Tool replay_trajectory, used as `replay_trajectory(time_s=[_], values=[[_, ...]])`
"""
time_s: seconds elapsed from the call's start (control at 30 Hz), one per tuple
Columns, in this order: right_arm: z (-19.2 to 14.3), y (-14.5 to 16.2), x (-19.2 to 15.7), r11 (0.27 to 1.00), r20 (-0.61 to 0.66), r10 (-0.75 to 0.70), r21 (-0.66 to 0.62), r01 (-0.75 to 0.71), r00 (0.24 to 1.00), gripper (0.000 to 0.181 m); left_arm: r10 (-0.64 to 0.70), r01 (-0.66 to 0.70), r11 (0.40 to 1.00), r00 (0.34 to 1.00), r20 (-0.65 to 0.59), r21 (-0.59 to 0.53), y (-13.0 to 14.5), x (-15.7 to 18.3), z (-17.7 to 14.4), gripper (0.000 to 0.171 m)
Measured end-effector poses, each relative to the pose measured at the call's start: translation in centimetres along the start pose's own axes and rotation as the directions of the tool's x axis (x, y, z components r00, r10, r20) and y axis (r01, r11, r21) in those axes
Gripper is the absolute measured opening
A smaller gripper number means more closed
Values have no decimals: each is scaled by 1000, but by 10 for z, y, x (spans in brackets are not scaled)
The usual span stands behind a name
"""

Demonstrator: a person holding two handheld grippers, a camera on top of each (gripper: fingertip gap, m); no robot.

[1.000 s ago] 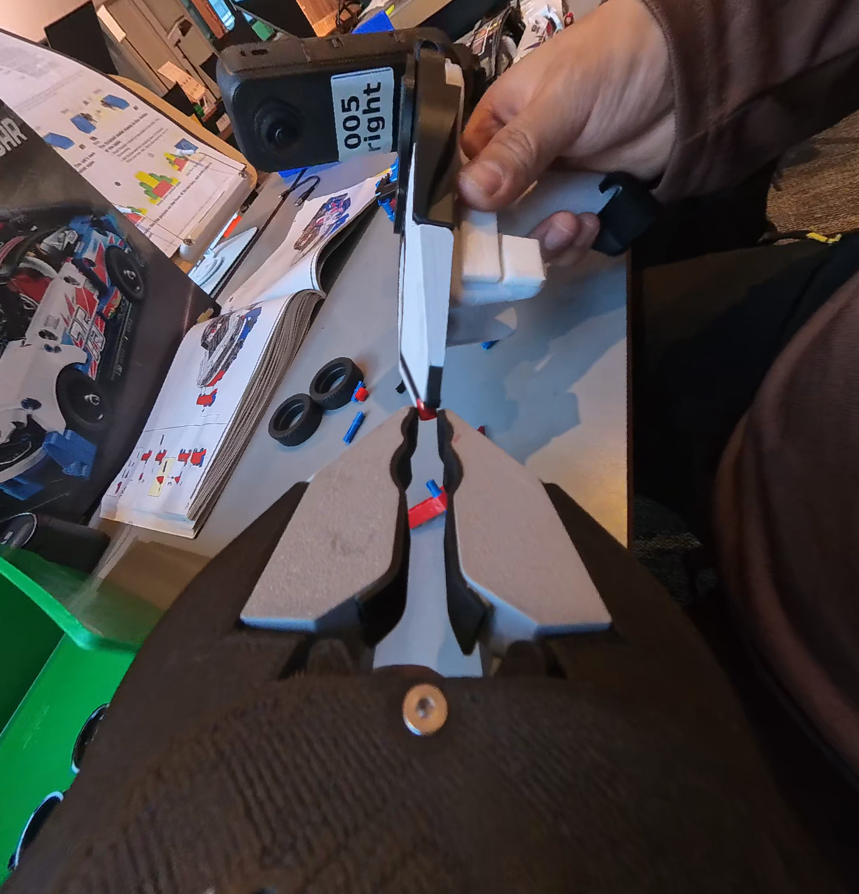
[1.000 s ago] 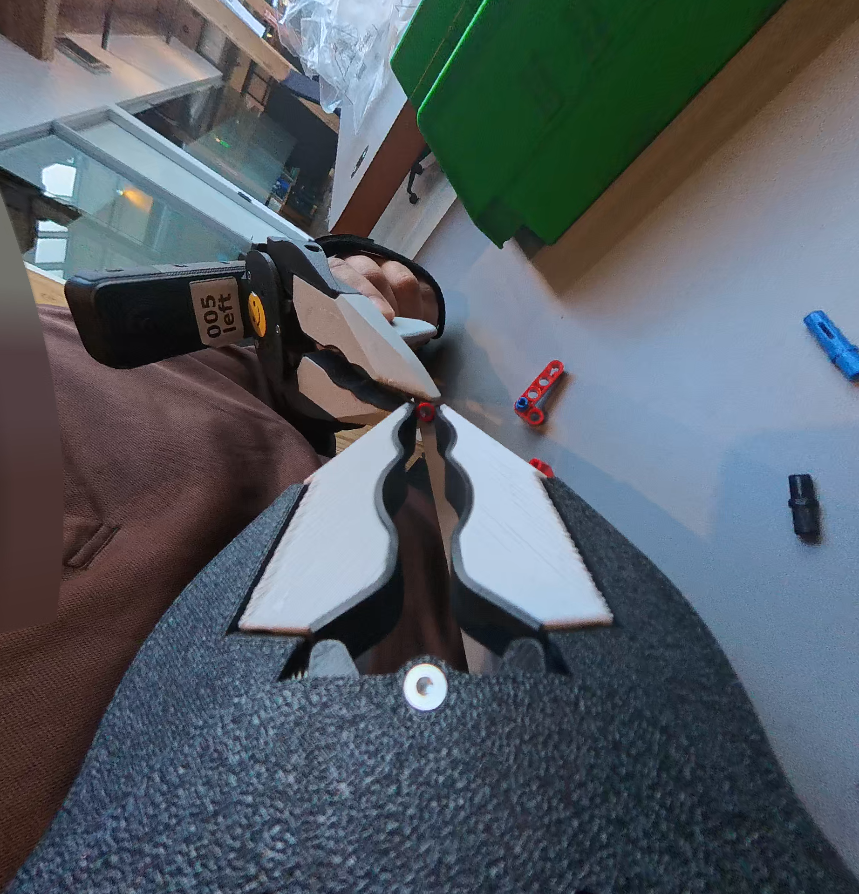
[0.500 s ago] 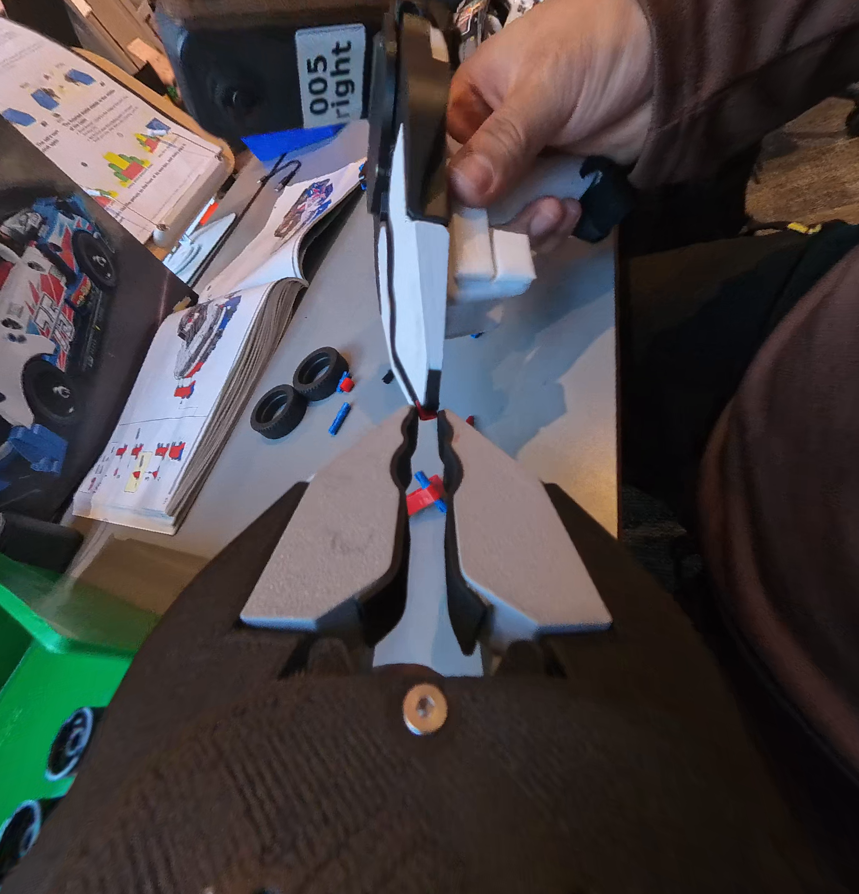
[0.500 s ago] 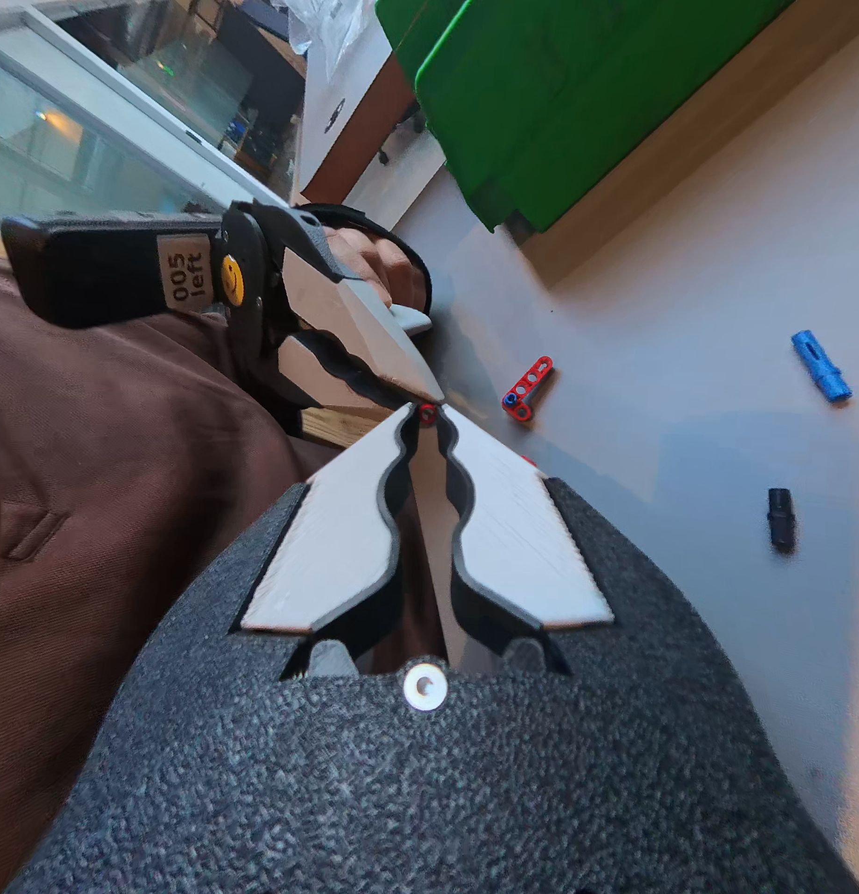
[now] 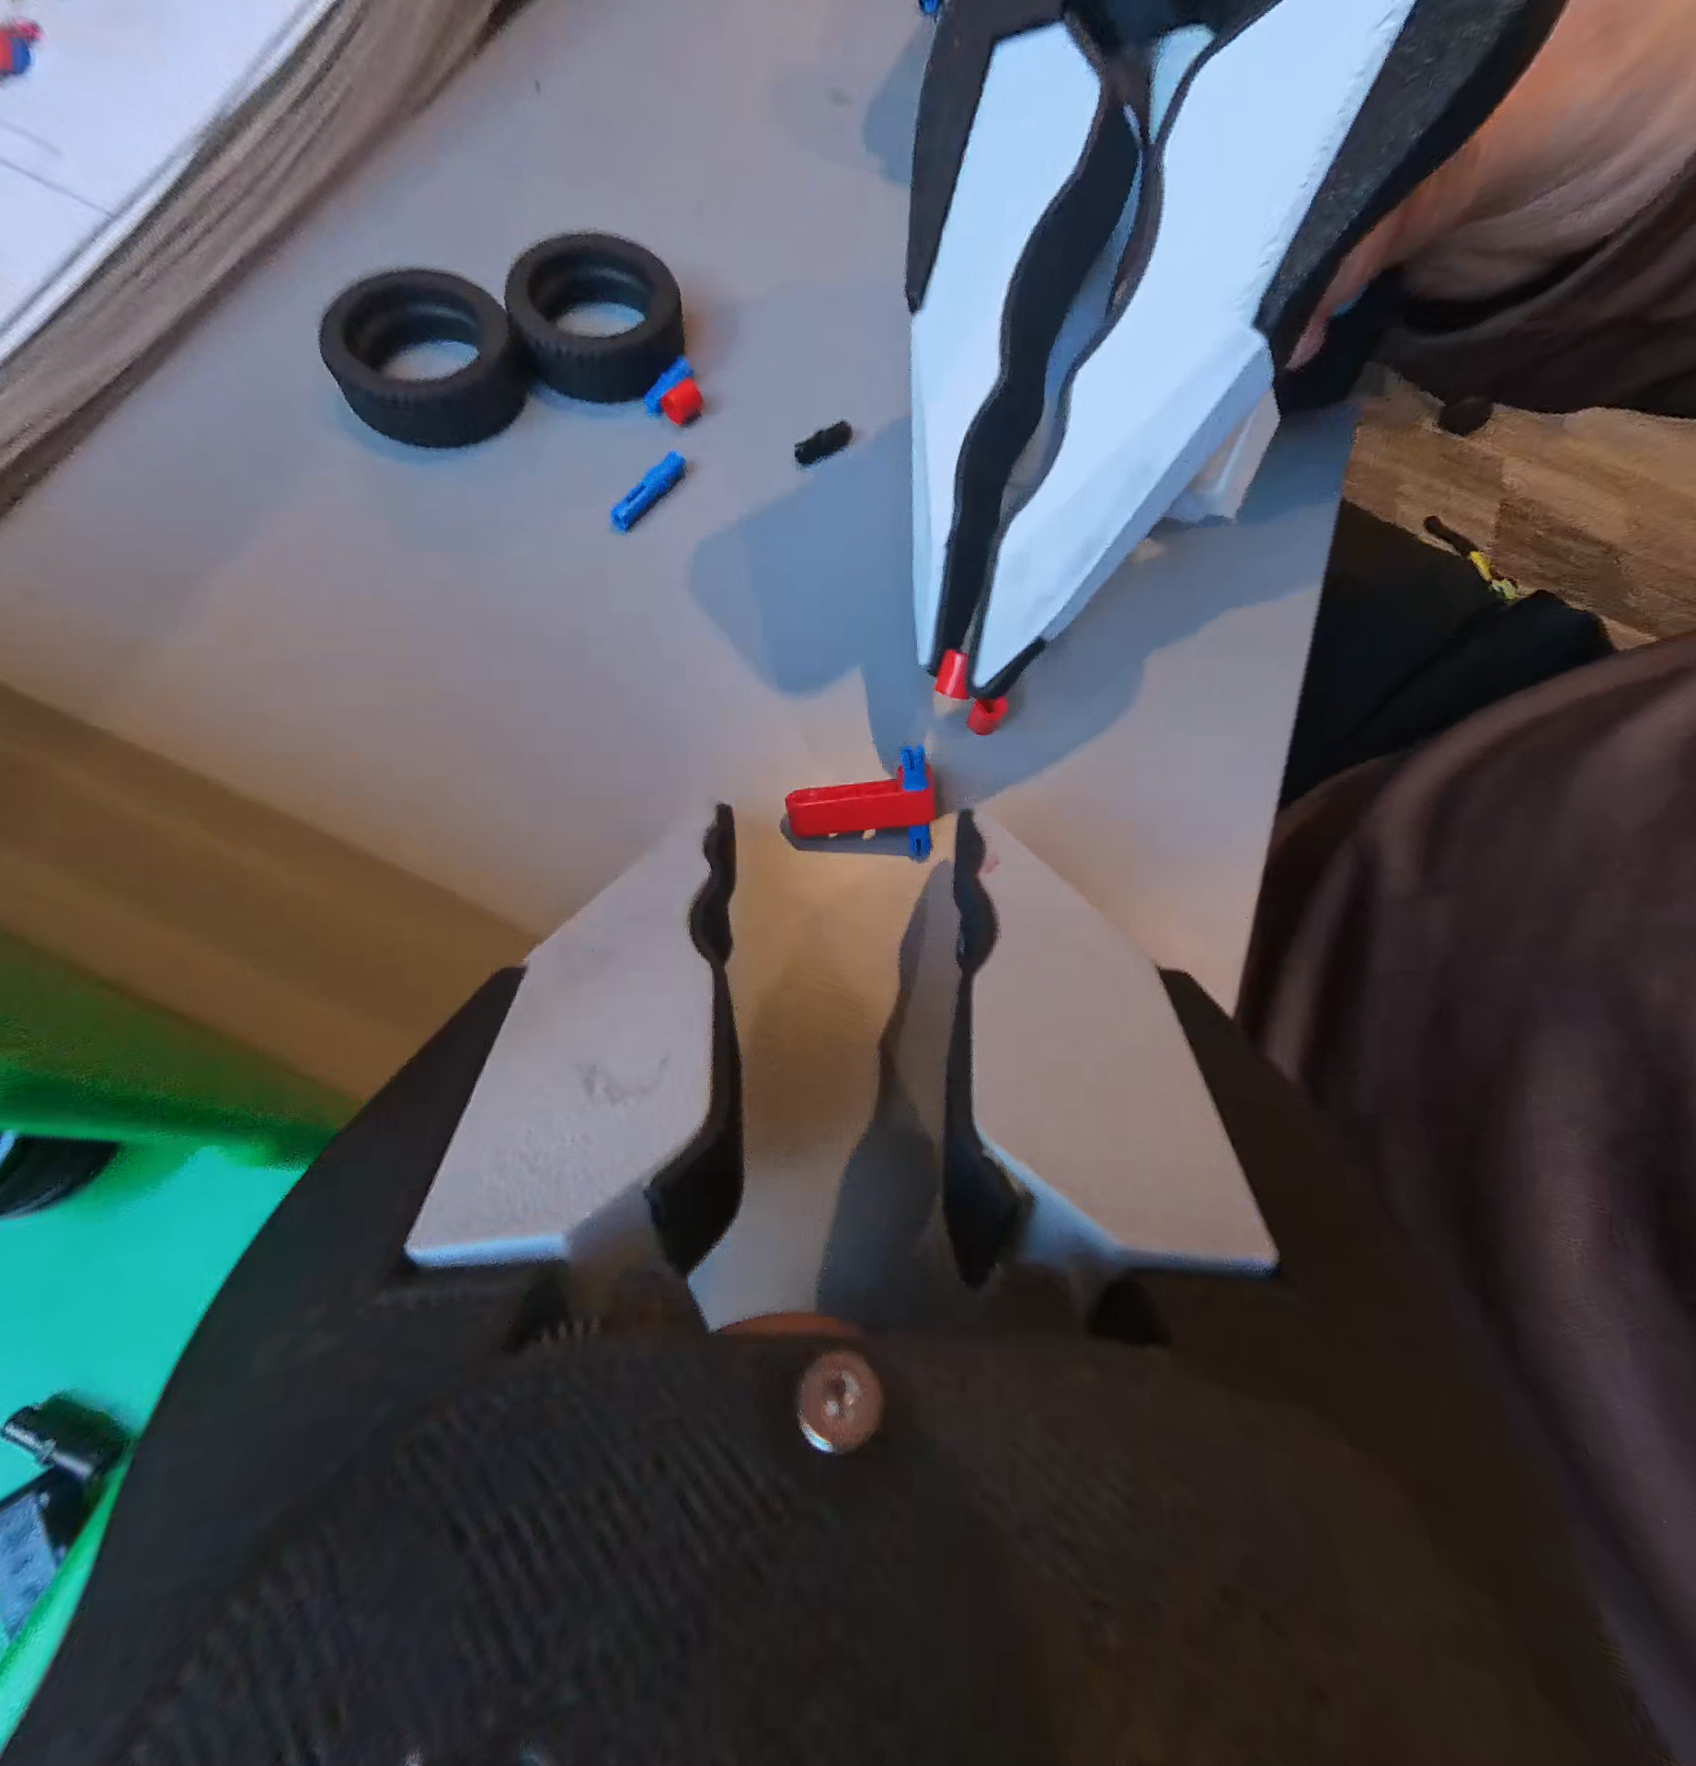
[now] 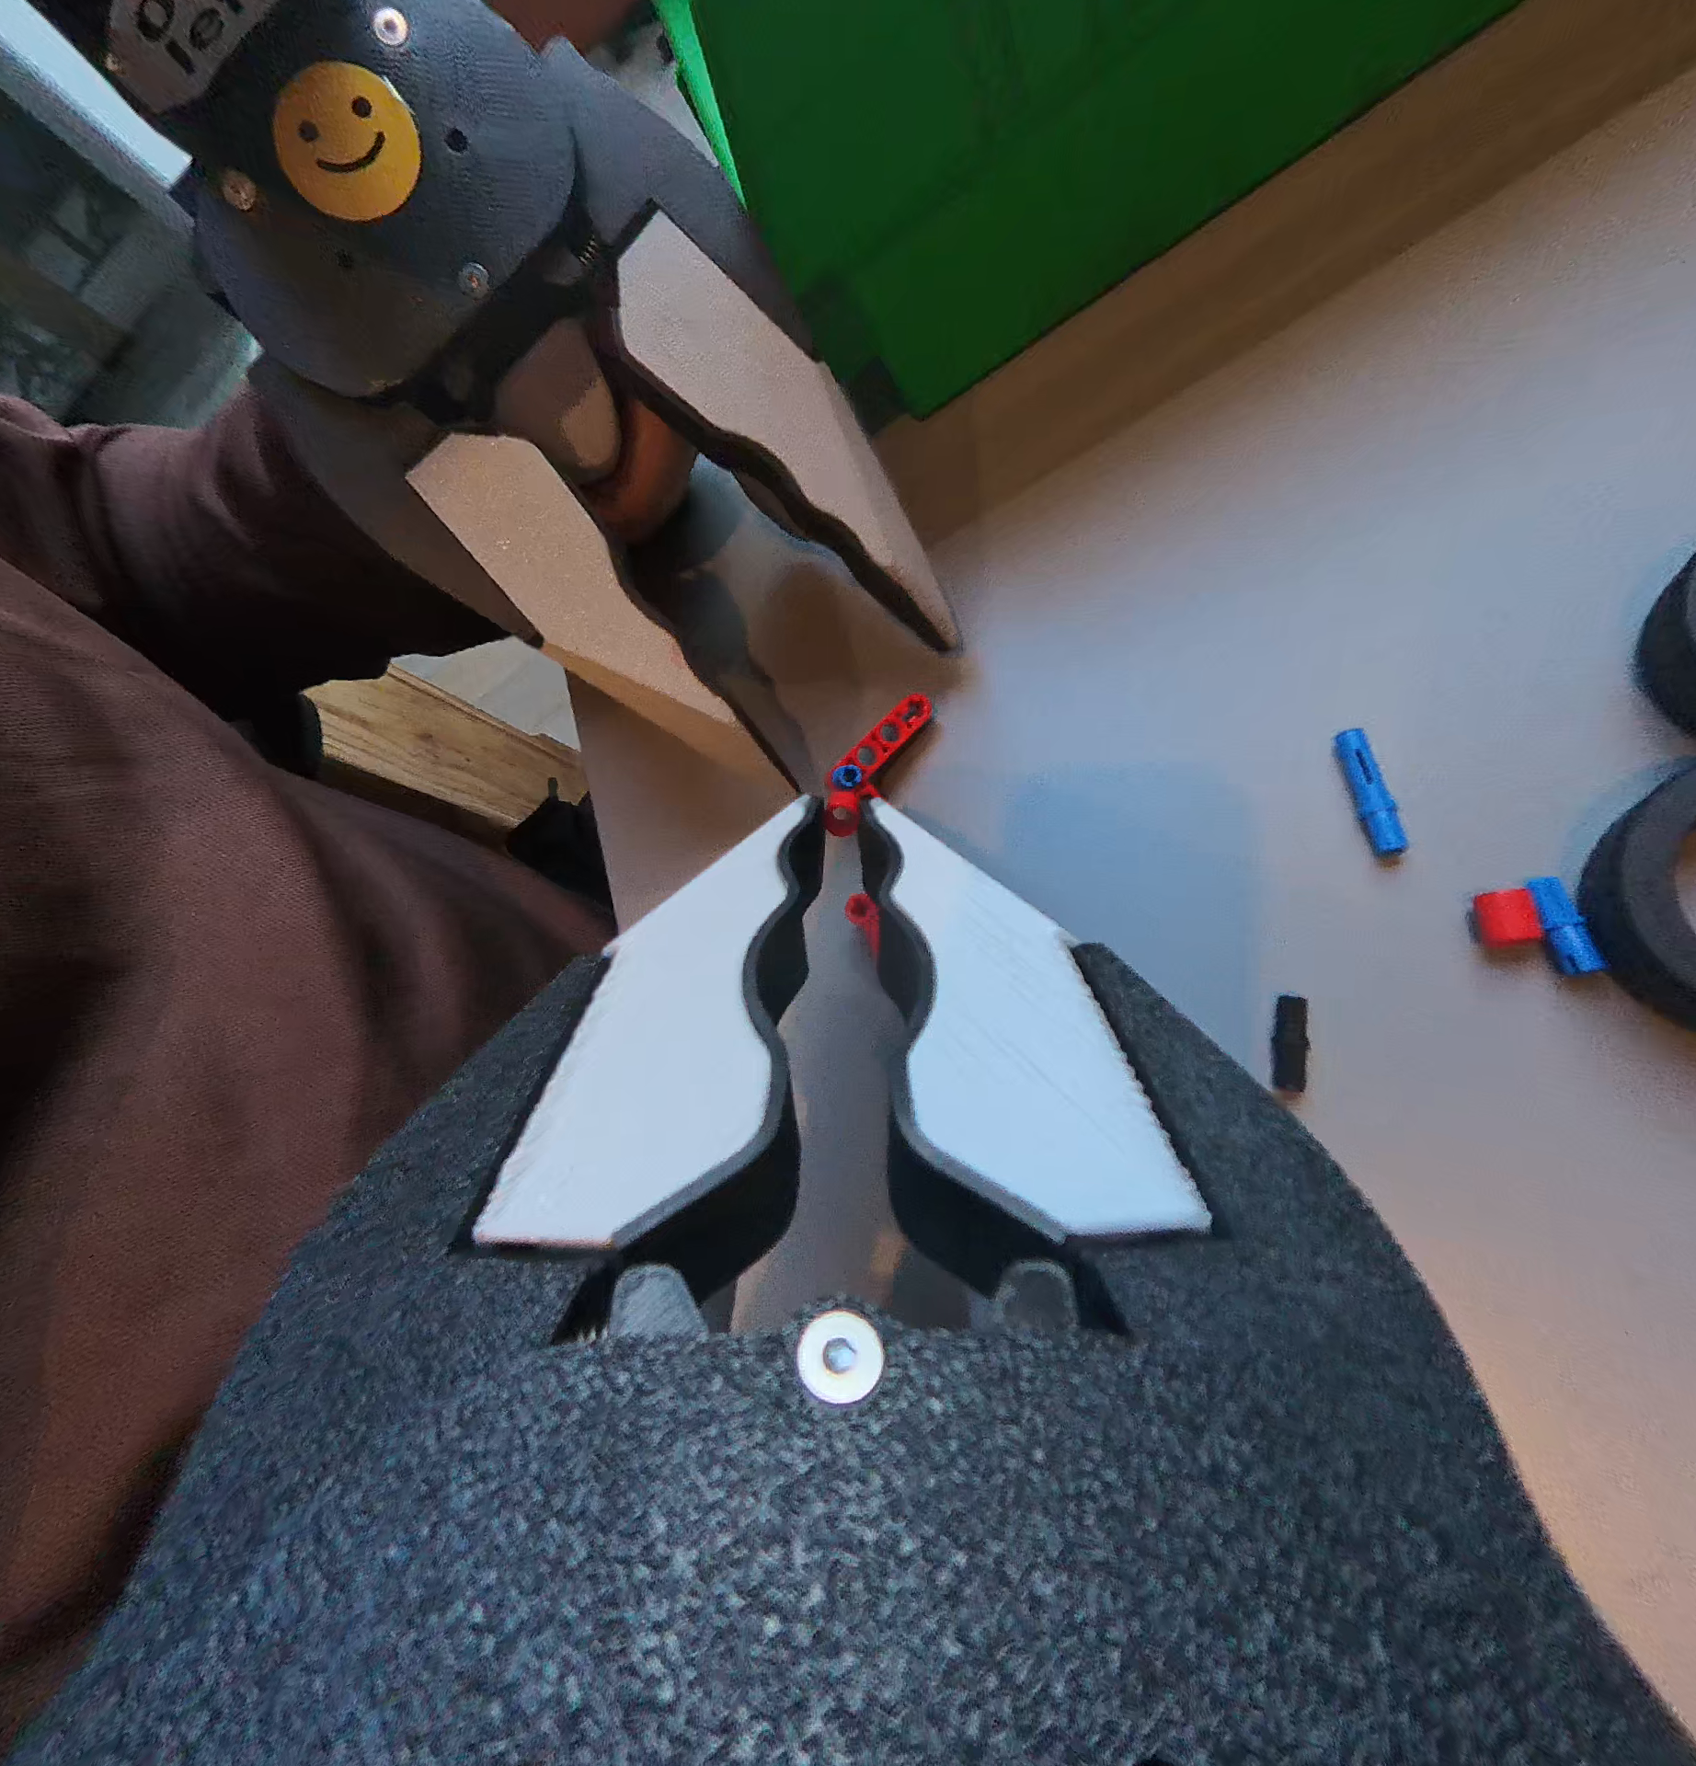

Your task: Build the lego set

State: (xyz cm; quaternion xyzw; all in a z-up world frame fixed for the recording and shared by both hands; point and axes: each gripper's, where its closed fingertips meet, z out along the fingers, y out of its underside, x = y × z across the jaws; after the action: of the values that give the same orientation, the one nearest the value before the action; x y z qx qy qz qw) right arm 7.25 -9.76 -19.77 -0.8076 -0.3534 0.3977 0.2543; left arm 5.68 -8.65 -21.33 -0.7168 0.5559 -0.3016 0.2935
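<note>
My left gripper (image 5: 839, 829) is open and empty, low over the grey table. A red L-shaped beam (image 5: 858, 807) with a blue pin (image 5: 913, 776) lies just ahead of its fingertips. My right gripper (image 5: 966, 669) comes in from the upper right, shut on a small red connector (image 5: 949, 674). A second small red piece (image 5: 986, 715) lies on the table under its tips. In the right wrist view my right gripper (image 6: 839, 805) pinches the red connector (image 6: 839, 820) right next to the beam (image 6: 887, 736). The open left gripper (image 6: 871, 715) stands around the beam.
Two black tyres (image 5: 414, 358) lie at the far left with a red-and-blue piece (image 5: 677, 394), a blue pin (image 5: 648, 489) and a black pin (image 5: 822, 442) nearby. A green bin (image 5: 108, 1290) stands at the left, an open booklet (image 5: 108, 143) behind. The table edge (image 5: 1303, 764) runs on the right. The black pin (image 5: 822, 442) sits 8 centimetres or so from the ends of my right fingers.
The two grippers were shut tip to tip on the small red piece in the air. The left has opened and let go; both have dropped to the table by the red beam.
</note>
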Motion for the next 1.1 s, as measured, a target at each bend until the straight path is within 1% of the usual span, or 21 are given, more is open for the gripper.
replay_trajectory(time_s=[0.1, 0.17, 0.23, 0.33, 0.63, 0.77, 0.87, 1.0, 1.1], values=[[-1, -1, 1, 1000, 12, 0, 13, -1, 1000, 5, -7, 8, 999, 1000, 23, -45, 6, 0, 5, 49], [-2, -2, 2, 1000, 19, 0, 21, -1, 1000, 5, 0, 2, 999, 999, 43, -49, 5, -1, 6, 48], [-2, -2, 2, 1000, 26, -2, 25, 2, 1000, 5, 3, 0, 999, 999, 45, -49, 5, 2, 7, 46], [-2, -2, 3, 1000, 35, -6, 26, 5, 999, 5, -1, 3, 999, 999, 42, -49, 4, 5, 8, 38], [-1, -1, 5, 999, 50, -15, 32, 13, 999, 5, -7, 10, 999, 999, 52, -49, 2, 4, 11, 33], [2, -1, 5, 999, 59, -34, 13, 33, 998, 5, 0, 3, 999, 999, 53, -49, 1, 4, 12, 30], [4, 0, 1, 996, 62, -84, -5, 84, 995, 5, 23, -21, 998, 999, 43, -52, 1, 5, 12, 30], [4, 4, -3, 982, 50, -178, -54, 180, 983, 5, 105, -103, 993, 993, 44, -54, 0, 7, 13, 30], [4, 5, -3, 961, 9, -256, -101, 256, 967, 5, 146, -144, 988, 989, 39, -55, 0, 7, 13, 30]])
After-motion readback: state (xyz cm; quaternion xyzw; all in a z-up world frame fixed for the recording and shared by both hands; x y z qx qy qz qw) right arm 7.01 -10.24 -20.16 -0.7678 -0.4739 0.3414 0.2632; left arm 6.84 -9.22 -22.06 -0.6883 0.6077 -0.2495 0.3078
